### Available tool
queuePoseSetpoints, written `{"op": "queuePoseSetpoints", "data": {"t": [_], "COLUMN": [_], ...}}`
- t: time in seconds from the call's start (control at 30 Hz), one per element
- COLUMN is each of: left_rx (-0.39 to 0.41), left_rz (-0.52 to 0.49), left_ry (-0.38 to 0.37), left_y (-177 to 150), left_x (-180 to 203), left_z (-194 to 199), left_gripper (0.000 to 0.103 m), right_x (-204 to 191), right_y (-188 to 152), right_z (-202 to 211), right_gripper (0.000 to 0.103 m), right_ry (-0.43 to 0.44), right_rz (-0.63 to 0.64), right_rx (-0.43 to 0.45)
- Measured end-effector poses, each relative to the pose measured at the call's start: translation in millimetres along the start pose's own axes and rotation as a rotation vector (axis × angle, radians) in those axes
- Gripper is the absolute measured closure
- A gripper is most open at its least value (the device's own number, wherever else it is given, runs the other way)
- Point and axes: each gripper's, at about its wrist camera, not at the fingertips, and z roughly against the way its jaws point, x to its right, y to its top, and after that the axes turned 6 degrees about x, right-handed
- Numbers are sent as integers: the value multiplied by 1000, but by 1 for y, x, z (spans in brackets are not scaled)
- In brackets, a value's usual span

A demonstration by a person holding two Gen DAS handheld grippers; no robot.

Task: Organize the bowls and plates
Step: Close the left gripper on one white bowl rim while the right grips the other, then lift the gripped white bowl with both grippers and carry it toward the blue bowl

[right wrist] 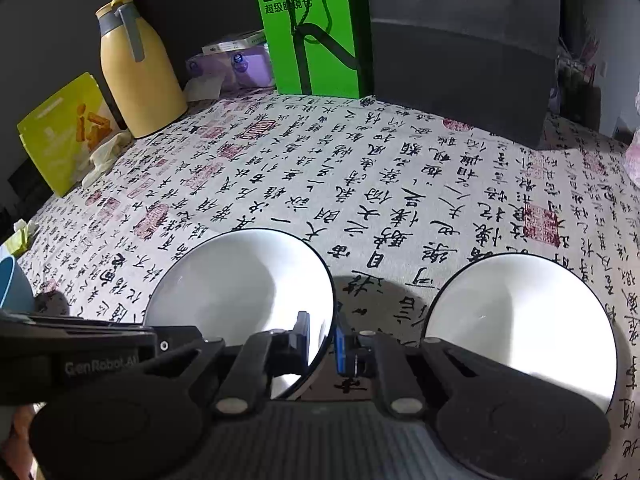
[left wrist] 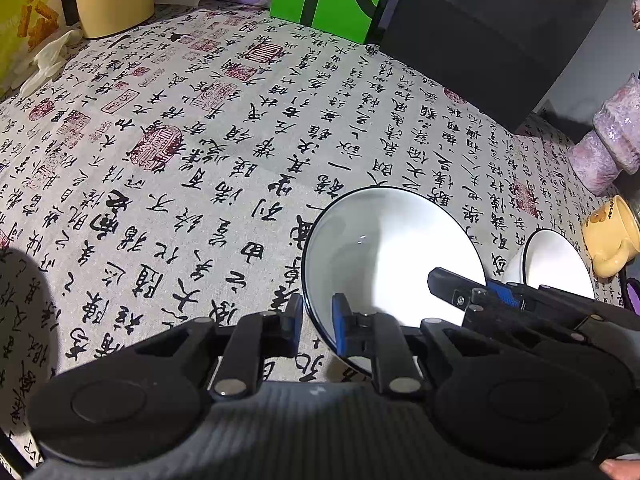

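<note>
Gripping, left: the left hand-held gripper point(left wrist: 318, 320) is nearly closed, its pads pinching the left rim of the bowl point(left wrist: 392, 248)
Gripping, right: the right hand-held gripper point(right wrist: 322, 344) is just as narrow and clamps the right rim of the same bowl
Writing on tool: "GenRobot.AI" in pale letters on the left hand-held gripper's body, seen in the right wrist view
Writing on bag: the green bag point(right wrist: 316, 40) at the back carries large characters "目村", with a smaller line below that is partly crossed by its cord
Writing on cloth: black brush calligraphy and red seal stamps cover the desk point(right wrist: 360, 168)
Writing on mug: the yellow mug point(left wrist: 612, 236) has a small print, too small to read
Bowl: white with a dark rim, near the front edge of the desk, mouth upward; it is round, so it has no long axis
Second bowl point(right wrist: 520, 320): same kind, mouth upward, just right of the first and apart from it
</note>
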Motion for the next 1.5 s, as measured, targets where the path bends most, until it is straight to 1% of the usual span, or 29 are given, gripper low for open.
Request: {"op": "queuePoseSetpoints", "data": {"t": [0.23,0.7,1.03,1.37,1.5], "left_rx": [9,4,22,21,34], "left_rz": [-36,-1,-6,12,29], "left_ry": [17,-12,-16,-11,-11], "left_y": [-1,4,9,11,10], "left_x": [4,-7,-12,-13,-13], "left_z": [0,0,3,0,1], "left_gripper": [88,89,92,92,92], "right_x": [-2,-3,-10,-5,-2], "right_y": [-1,-2,0,0,-1], "right_z": [0,2,2,-2,-2], "right_gripper": [91,91,91,91,90], "right_ry": [-7,-1,0,16,19], "right_rz": [0,-9,6,-26,-42], "right_rx": [13,35,38,22,21]}}
